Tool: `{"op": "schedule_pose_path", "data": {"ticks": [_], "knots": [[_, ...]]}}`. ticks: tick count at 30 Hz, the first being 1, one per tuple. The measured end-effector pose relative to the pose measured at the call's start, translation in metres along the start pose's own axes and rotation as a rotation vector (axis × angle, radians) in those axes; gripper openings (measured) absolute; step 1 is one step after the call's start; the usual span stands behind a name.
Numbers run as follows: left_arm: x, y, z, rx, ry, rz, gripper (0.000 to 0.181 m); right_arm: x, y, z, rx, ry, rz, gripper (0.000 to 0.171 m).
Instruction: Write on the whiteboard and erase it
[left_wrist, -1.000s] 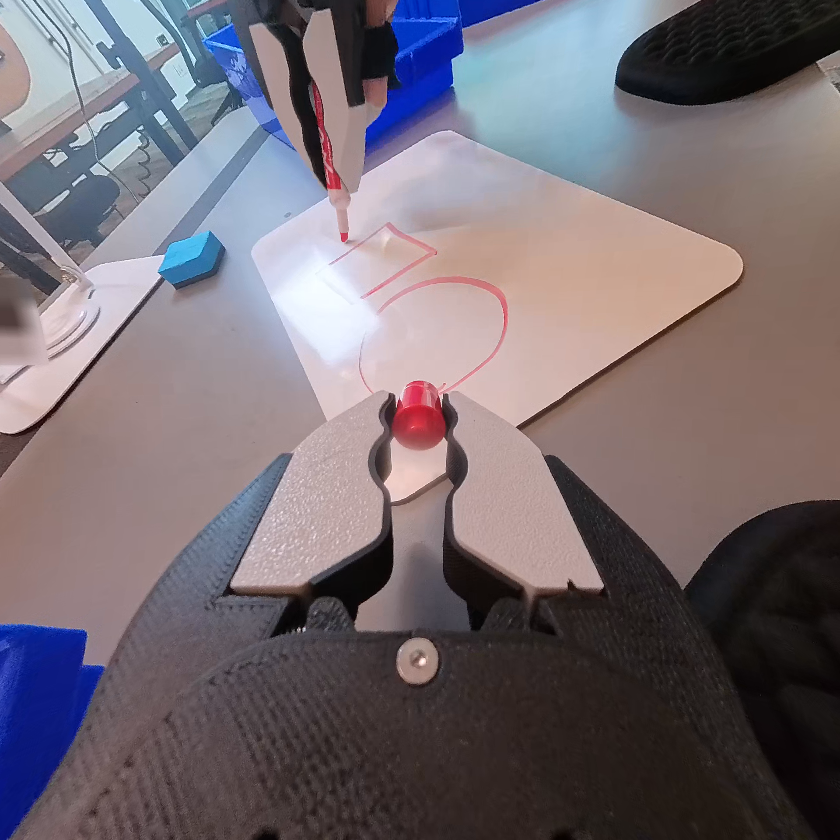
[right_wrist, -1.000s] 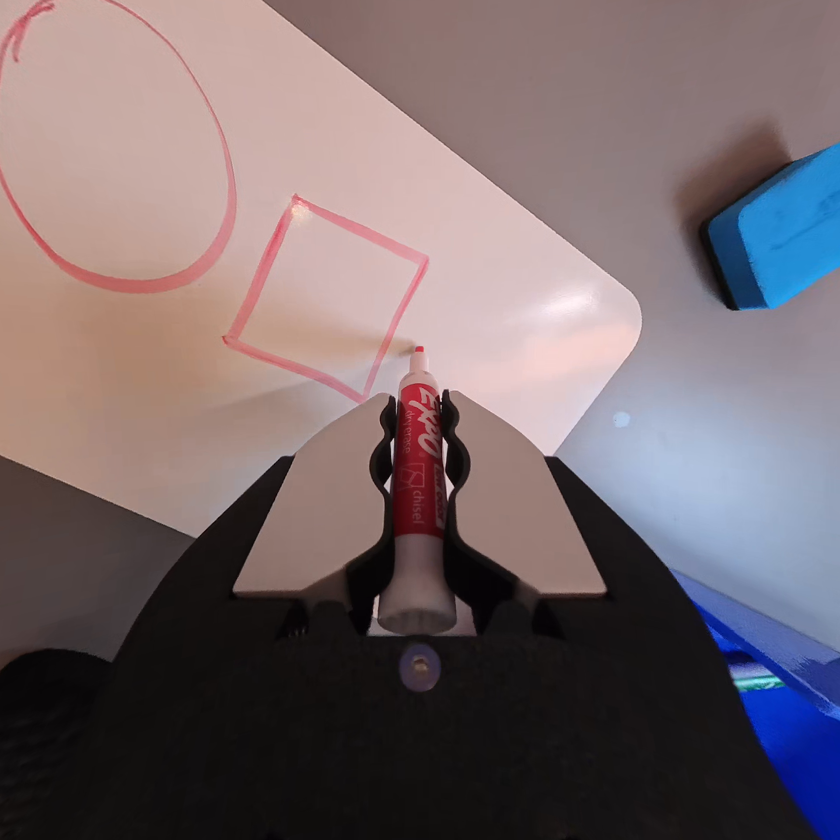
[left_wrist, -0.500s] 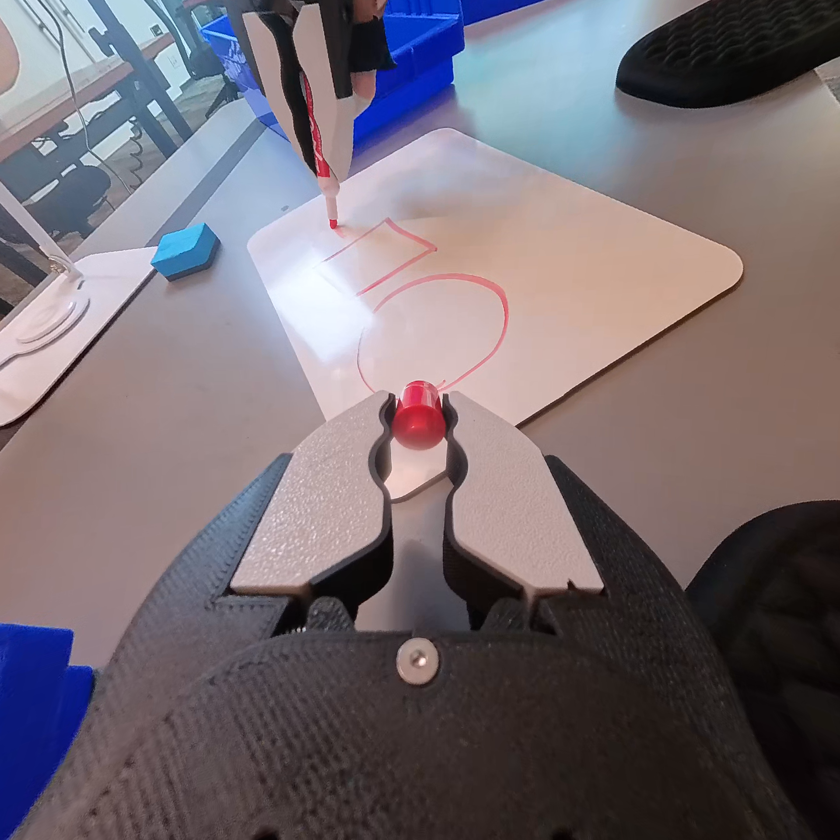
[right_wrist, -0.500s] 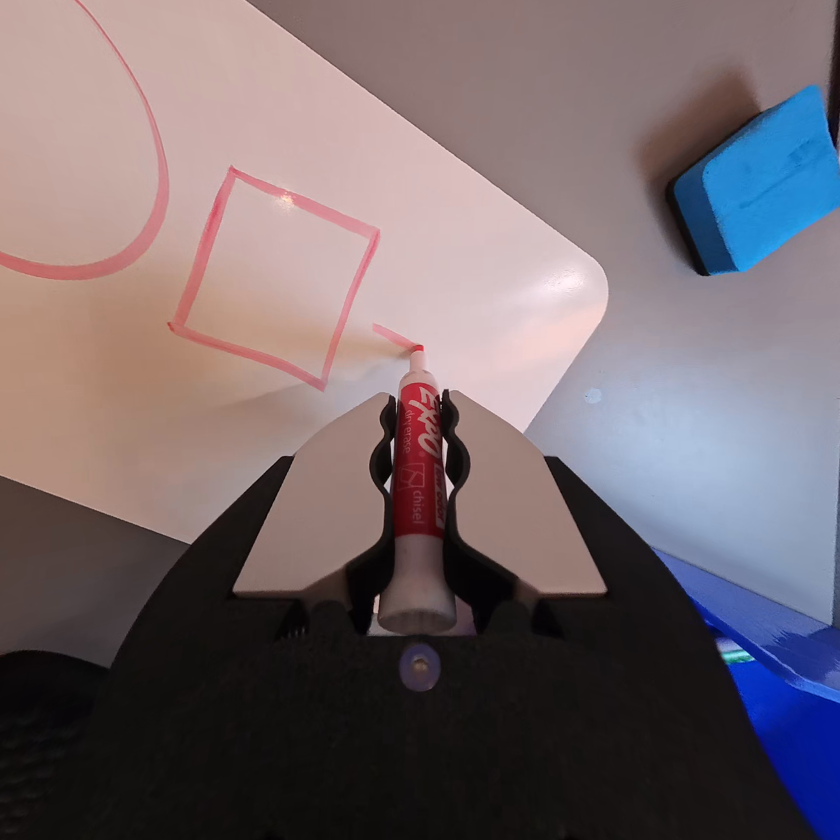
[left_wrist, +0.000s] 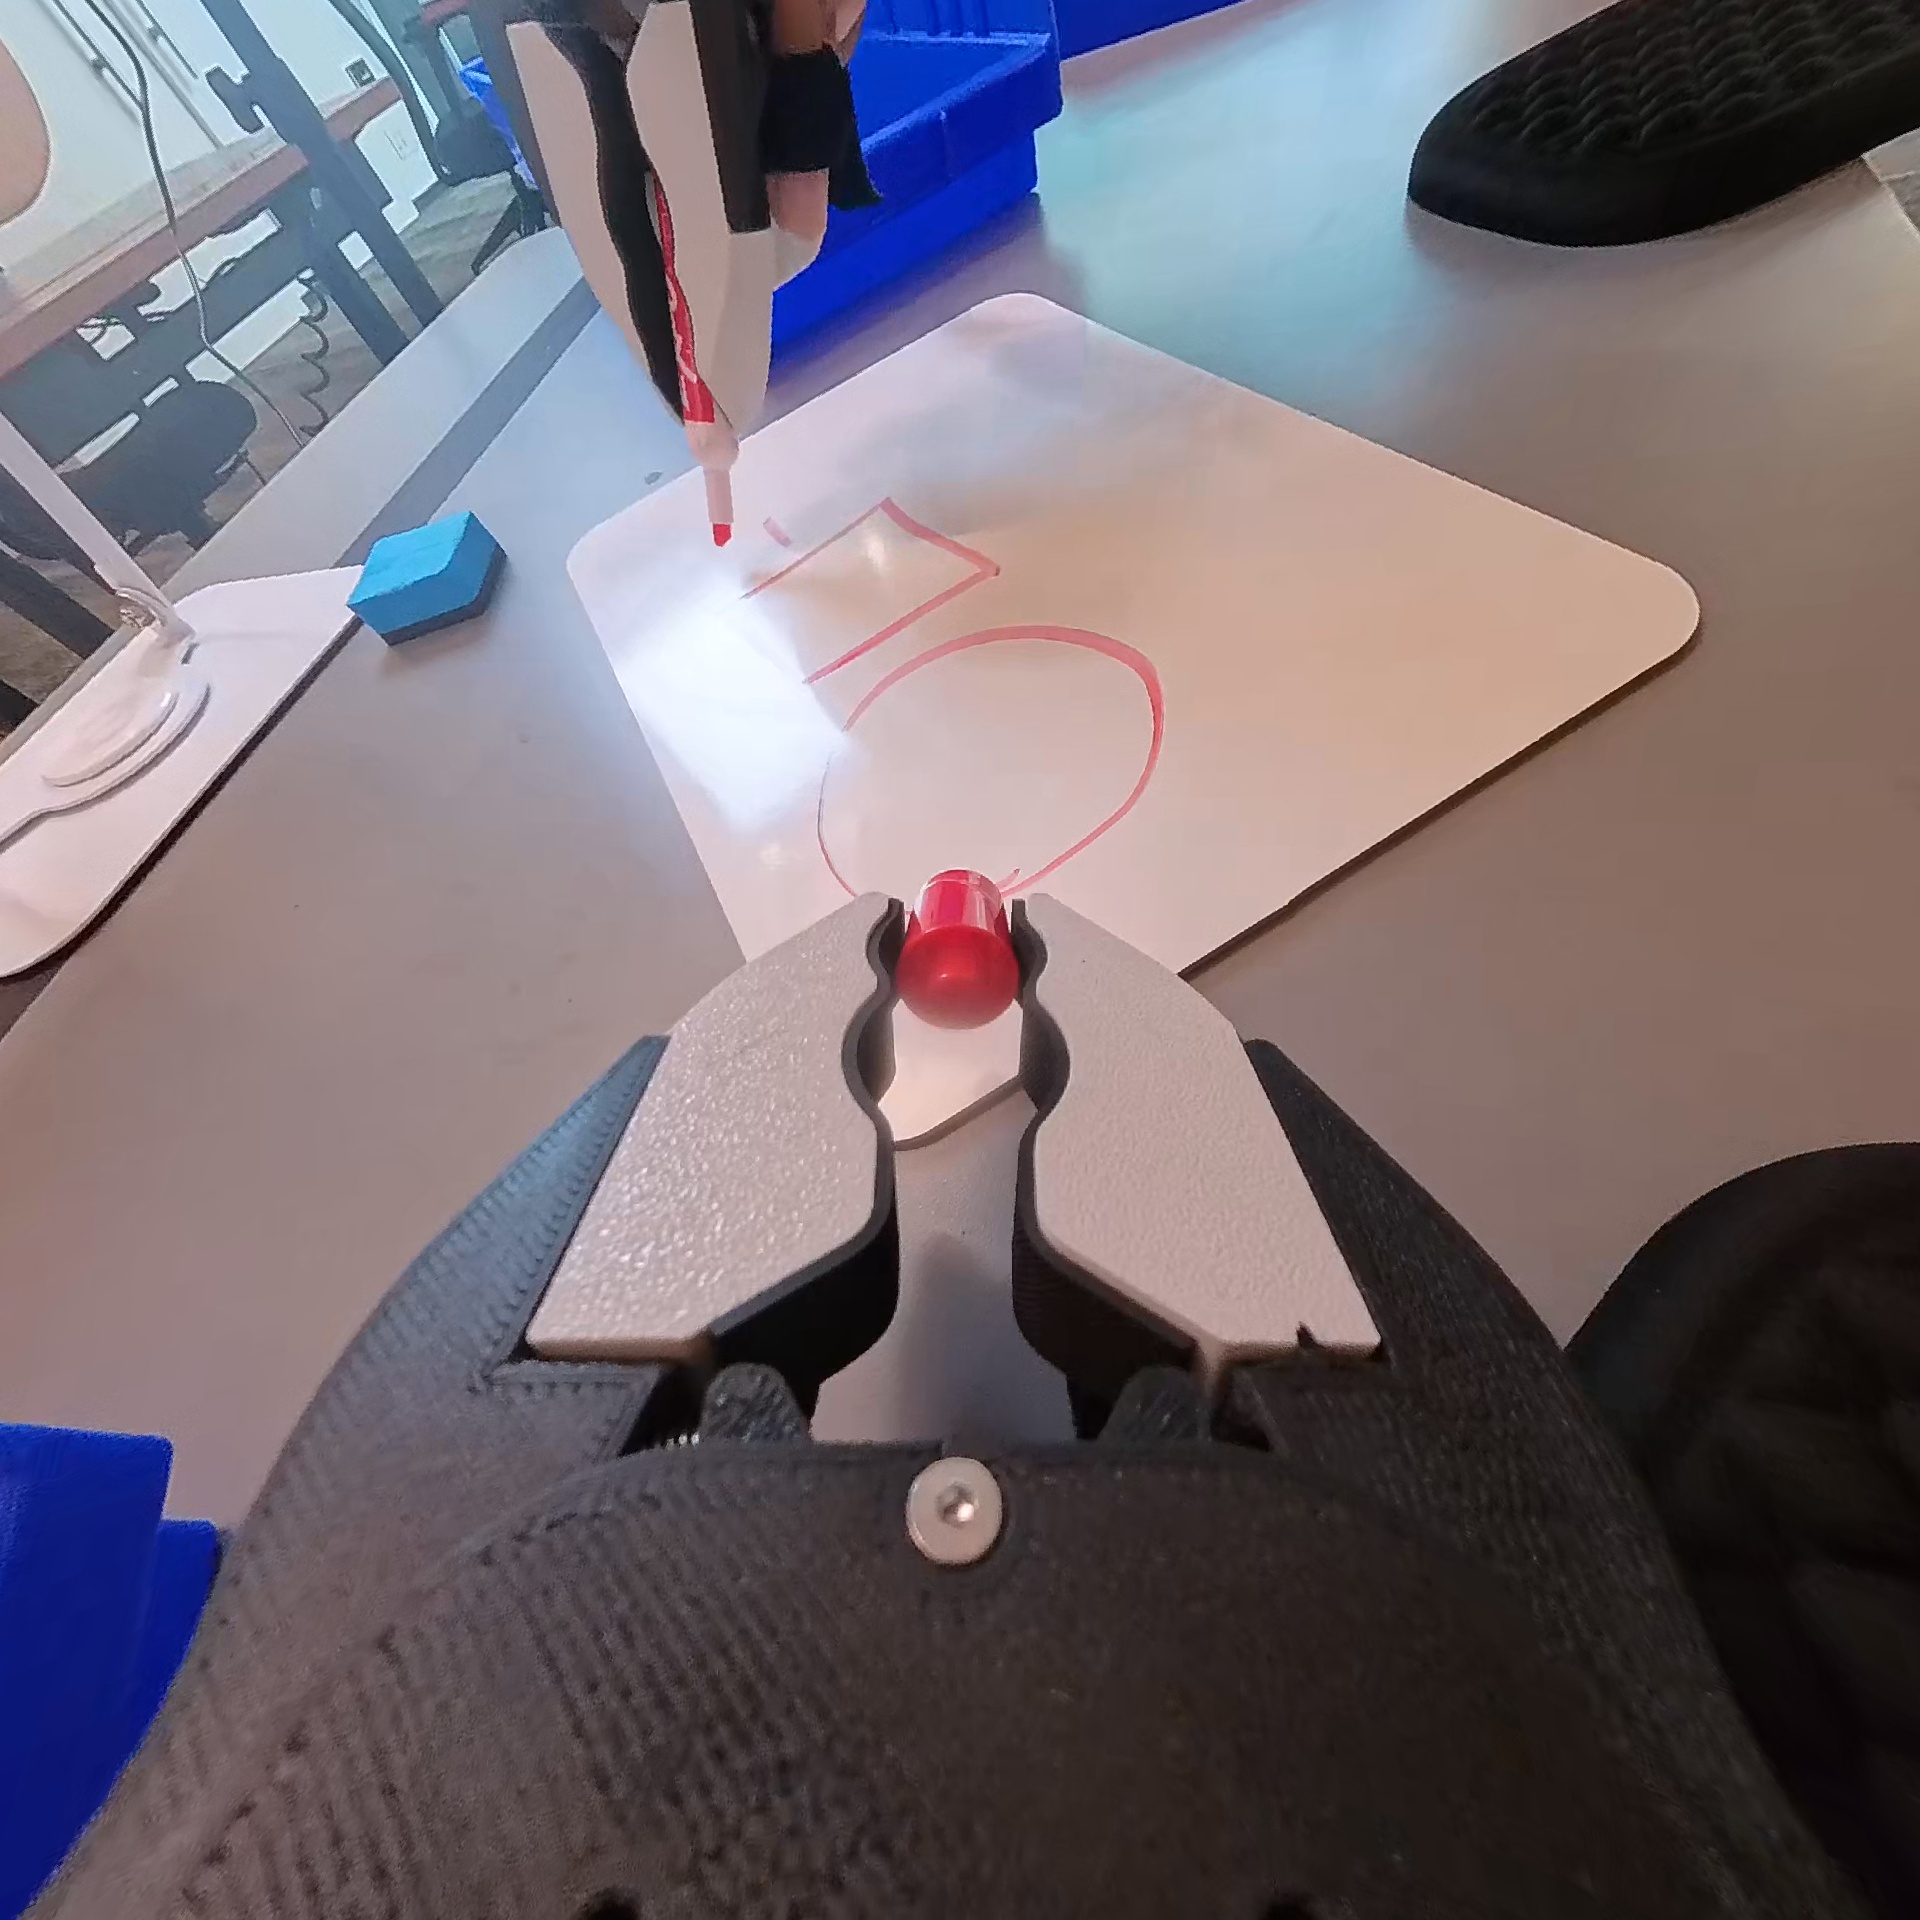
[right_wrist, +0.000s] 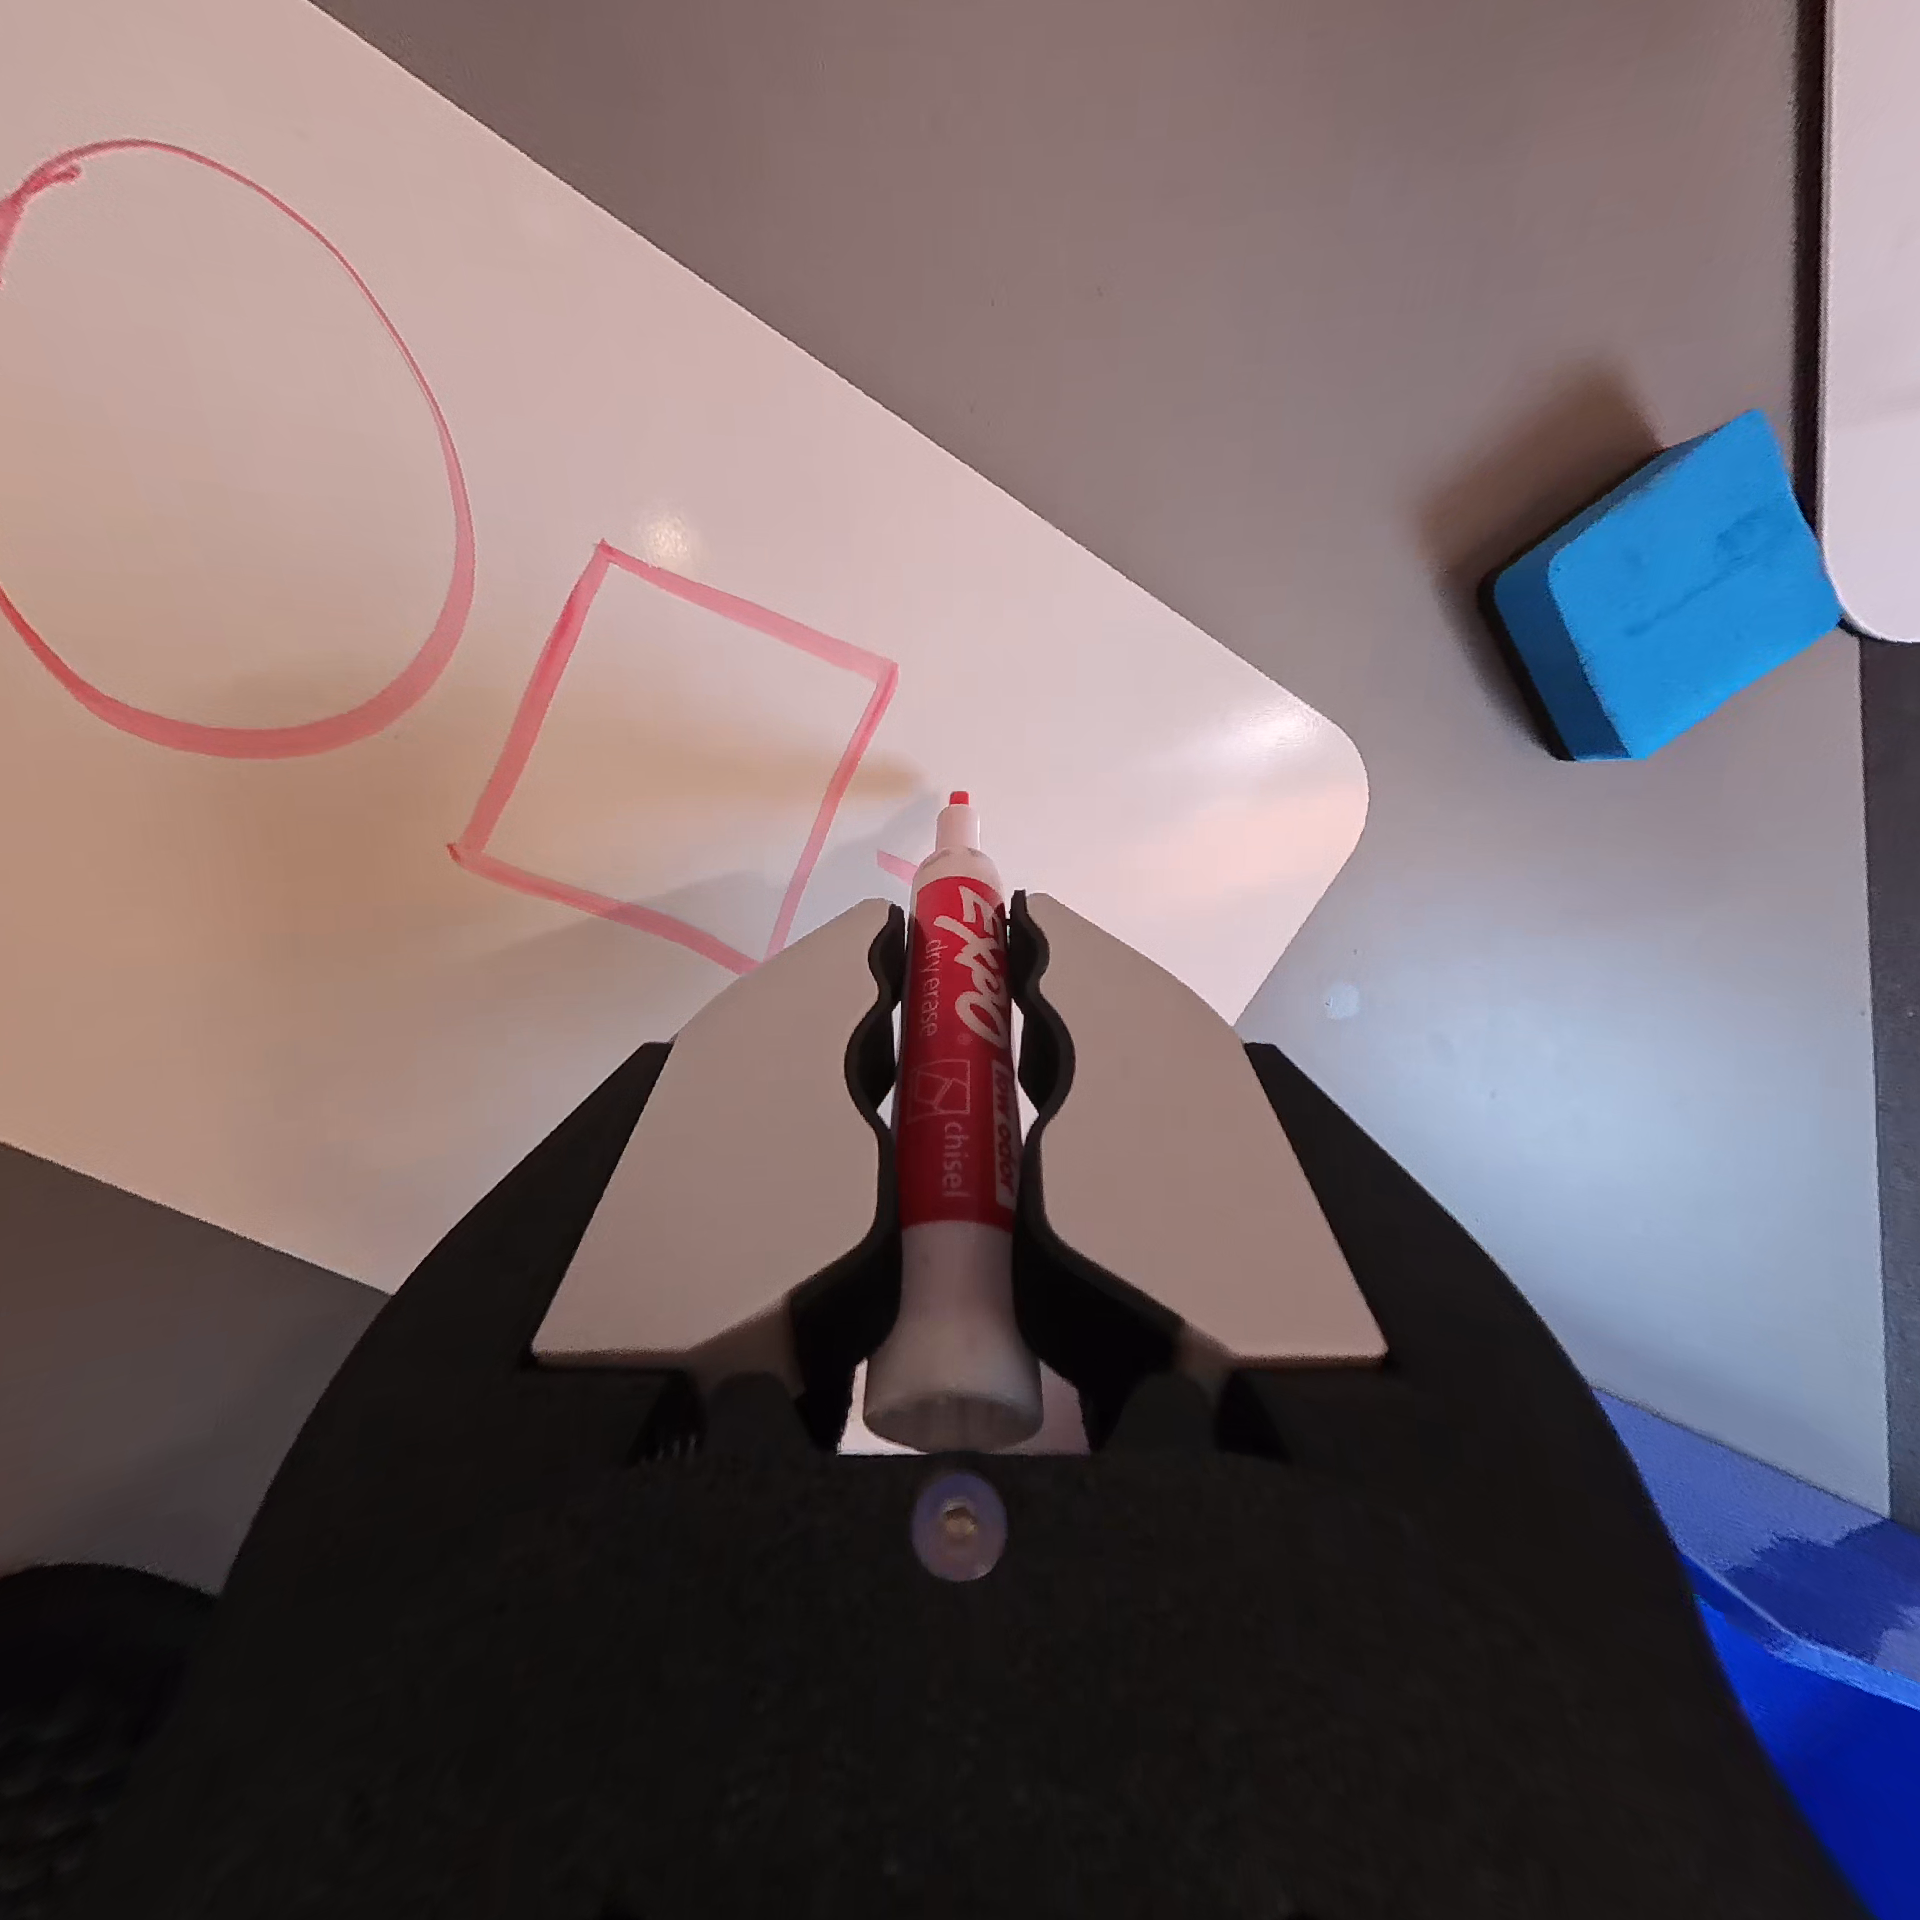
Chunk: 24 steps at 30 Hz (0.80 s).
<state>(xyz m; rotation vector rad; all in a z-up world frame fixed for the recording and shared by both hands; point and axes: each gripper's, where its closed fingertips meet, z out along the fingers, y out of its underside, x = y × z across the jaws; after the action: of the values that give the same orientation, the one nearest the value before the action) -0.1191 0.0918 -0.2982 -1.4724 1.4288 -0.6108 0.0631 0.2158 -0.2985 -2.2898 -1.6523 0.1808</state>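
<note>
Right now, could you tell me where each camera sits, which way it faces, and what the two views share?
Left wrist view: on the left gripper, shut on a red cap, looking low across the whiteboard toward the right gripper.
Right wrist view: on the right gripper, looking steeply down along its marker at the board.
Both show the drawn circle, square and blue eraser.

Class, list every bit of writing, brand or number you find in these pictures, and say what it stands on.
Marker: white print on its red barrel, legible in the right wrist view; I do not copy it out.
Whiteboard: no words, only a red circle and square.
Eraser, cap: nothing readable.
</note>
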Motion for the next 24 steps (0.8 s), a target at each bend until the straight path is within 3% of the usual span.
{"op": "schedule_pose_path", "data": {"ticks": [24], "knots": [[0.0003,0.0005,-0.0001,-0.003,0.002,0.003,0.02,0.0027,0.0022,0.0022,-0.01,-0.026,0.01,0.019]]}}
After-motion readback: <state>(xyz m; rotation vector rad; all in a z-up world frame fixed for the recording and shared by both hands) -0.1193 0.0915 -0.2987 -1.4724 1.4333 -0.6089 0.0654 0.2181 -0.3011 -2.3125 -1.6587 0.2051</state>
